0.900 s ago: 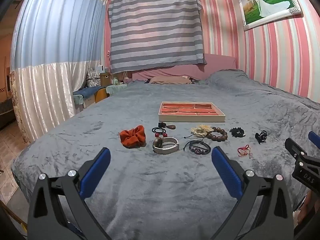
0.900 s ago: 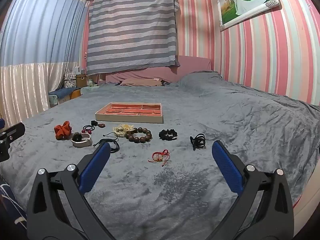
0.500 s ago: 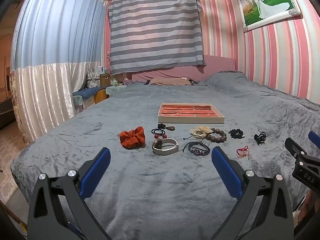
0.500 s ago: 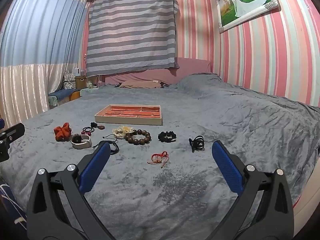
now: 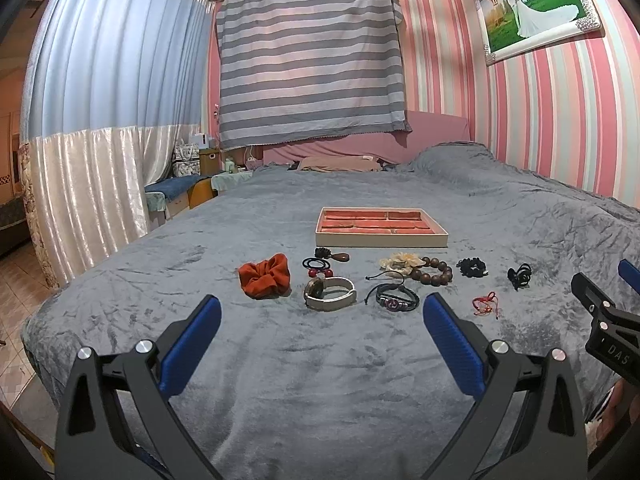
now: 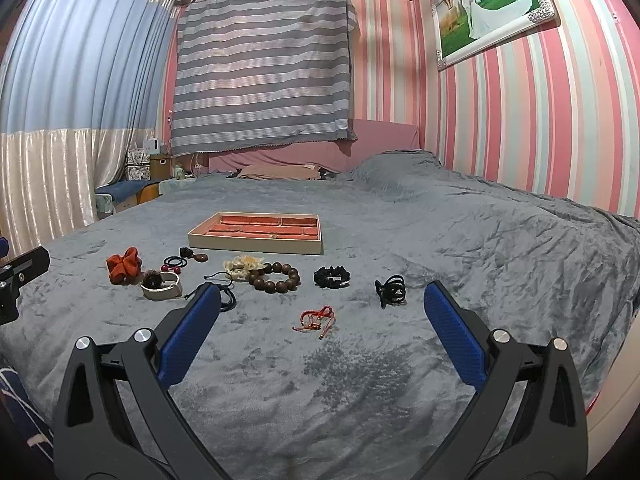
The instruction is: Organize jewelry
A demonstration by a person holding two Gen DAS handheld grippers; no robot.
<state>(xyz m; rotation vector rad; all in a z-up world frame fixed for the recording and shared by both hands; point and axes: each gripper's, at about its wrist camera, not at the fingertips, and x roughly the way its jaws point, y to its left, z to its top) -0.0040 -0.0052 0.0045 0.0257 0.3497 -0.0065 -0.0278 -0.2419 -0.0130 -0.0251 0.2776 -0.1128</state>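
A cream tray with orange compartments (image 5: 382, 238) (image 6: 256, 245) lies on the grey bed. In front of it lie an orange scrunchie (image 5: 265, 275) (image 6: 123, 266), a white-strap watch (image 5: 330, 294) (image 6: 161, 286), a brown bead bracelet (image 5: 434, 271) (image 6: 275, 278), a dark braided bracelet (image 5: 396, 300), a red string bracelet (image 5: 485, 303) (image 6: 316, 317), a black scrunchie (image 6: 331, 277) and a black claw clip (image 6: 391, 291). My left gripper (image 5: 322, 330) is open and empty, short of the watch. My right gripper (image 6: 322, 328) is open and empty, around the red string bracelet's near side.
The grey blanket (image 5: 320, 380) covers a wide bed with pillows (image 5: 340, 163) at the far end. A curtain (image 5: 92, 160) and low furniture stand off the left edge. A striped wall (image 6: 540, 120) runs along the right. The right gripper's side shows in the left wrist view (image 5: 604, 312).
Both grippers have drawn slightly back or up from the jewelry; the items sit a little farther in both views. Both stay open.
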